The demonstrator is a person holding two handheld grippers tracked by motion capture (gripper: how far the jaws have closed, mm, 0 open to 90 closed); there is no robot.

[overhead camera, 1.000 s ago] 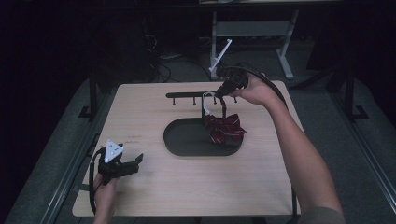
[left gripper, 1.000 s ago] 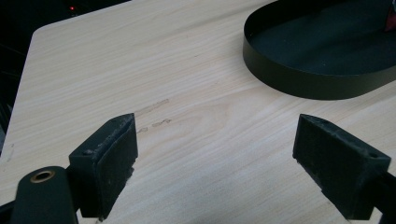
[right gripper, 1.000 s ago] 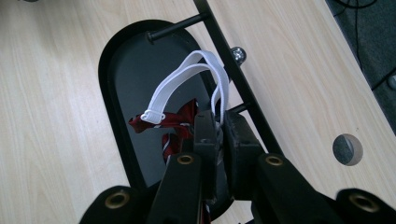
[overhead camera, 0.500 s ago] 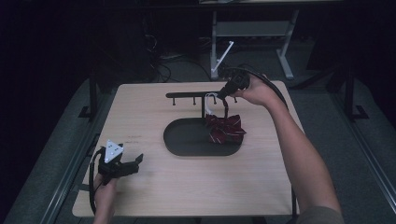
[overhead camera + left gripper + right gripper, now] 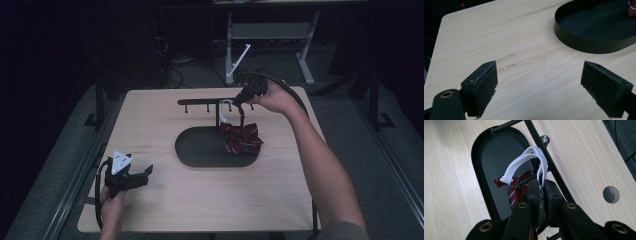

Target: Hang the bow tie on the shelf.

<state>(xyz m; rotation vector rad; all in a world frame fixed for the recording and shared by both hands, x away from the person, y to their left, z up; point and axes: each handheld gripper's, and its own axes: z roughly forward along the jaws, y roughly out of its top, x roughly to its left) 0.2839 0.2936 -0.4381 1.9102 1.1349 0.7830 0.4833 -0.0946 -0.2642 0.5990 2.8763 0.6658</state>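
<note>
Up by the thin black metal rack [image 5: 212, 103], the right claw [image 5: 542, 185] pinches a flat white elastic strap [image 5: 524, 162] – its striped red bow tie [image 5: 241, 138] rests in the oval black tray [image 5: 200, 150]. Left claw [image 5: 539, 82] – spread wide over the pale woodgrain tabletop [image 5: 499, 37].

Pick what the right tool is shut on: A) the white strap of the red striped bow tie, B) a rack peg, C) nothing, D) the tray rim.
A: in the right gripper view the right tool is closed on the white strap, which loops over the rack.
</note>
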